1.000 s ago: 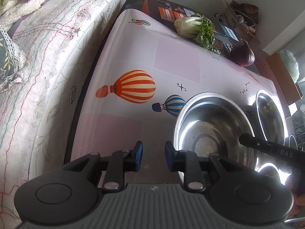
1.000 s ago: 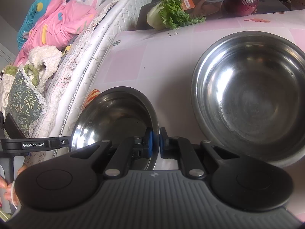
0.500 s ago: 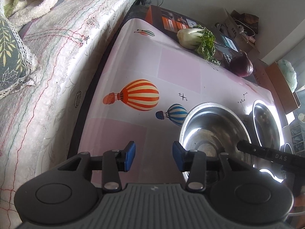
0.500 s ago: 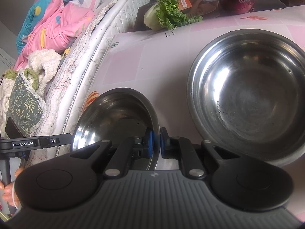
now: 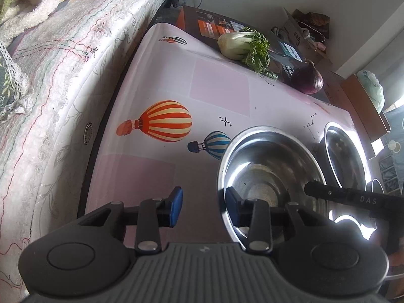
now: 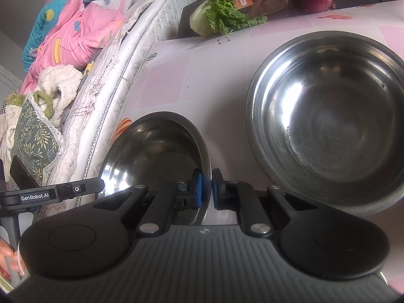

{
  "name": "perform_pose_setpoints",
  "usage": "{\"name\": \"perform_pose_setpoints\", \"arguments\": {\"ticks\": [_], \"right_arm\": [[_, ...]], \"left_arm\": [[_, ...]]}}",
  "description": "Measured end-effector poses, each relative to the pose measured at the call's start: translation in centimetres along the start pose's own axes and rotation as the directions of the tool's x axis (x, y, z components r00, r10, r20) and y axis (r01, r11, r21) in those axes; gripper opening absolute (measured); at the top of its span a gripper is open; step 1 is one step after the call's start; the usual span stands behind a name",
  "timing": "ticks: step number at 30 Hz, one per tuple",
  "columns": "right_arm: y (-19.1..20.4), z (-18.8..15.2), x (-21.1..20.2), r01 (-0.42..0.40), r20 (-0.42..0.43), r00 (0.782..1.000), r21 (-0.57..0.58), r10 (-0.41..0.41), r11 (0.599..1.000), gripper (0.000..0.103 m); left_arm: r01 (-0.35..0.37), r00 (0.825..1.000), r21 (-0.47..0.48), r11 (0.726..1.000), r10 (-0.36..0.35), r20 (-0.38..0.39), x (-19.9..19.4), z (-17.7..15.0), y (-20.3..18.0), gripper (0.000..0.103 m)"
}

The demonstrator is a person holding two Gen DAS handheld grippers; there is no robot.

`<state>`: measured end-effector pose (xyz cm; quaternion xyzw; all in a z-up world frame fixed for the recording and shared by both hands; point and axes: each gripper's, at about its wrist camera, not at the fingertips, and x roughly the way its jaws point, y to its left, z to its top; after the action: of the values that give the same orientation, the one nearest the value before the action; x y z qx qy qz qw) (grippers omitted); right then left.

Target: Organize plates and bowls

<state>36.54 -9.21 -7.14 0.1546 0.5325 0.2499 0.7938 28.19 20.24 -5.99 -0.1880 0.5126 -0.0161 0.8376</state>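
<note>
A small steel bowl stands on the pink balloon-print table. My right gripper is shut on its near right rim, one pad inside and one outside. A larger steel bowl sits just to its right, apart from it. My left gripper is at the small bowl's left rim. Its jaws are closing with the rim between them, close to the right pad. The left pad stands clear over the table.
A bed with a quilted mattress and bedding runs along the table's left side. A bok choy, a purple onion and dark boxes lie at the far edge. A person's hand holds the left gripper's handle.
My left gripper's jaws opened wider, then narrowed a little around the small bowl's left rim. The right gripper and both bowls stayed put.
</note>
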Motion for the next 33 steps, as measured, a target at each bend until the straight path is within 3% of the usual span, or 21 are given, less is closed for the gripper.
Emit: {"name": "perform_pose_setpoints", "arguments": {"ticks": [3, 7, 22, 33], "right_arm": [[0.1, -0.1, 0.1, 0.000, -0.006, 1.000, -0.005, 0.000, 1.000, 0.009], [0.2, -0.3, 0.4, -0.001, -0.016, 1.000, -0.009, 0.000, 1.000, 0.008], [0.0, 0.0, -0.5, -0.025, 0.000, 1.000, 0.010, 0.025, 1.000, 0.006], [0.3, 0.6, -5.3, -0.060, 0.079, 0.995, -0.002, 0.060, 0.998, 0.006]], "left_arm": [[0.009, 1.000, 0.015, 1.000, -0.009, -0.005, 0.4, 0.0, -0.6, 0.018], [0.003, 1.000, 0.028, 1.000, -0.003, -0.016, 0.8, 0.0, -1.3, 0.010], [-0.003, 1.000, 0.030, 1.000, 0.004, -0.013, 0.2, 0.1, -1.6, 0.009], [-0.011, 0.999, 0.076, 0.997, 0.007, 0.047, -3.7, 0.5, -4.9, 0.009]]}}
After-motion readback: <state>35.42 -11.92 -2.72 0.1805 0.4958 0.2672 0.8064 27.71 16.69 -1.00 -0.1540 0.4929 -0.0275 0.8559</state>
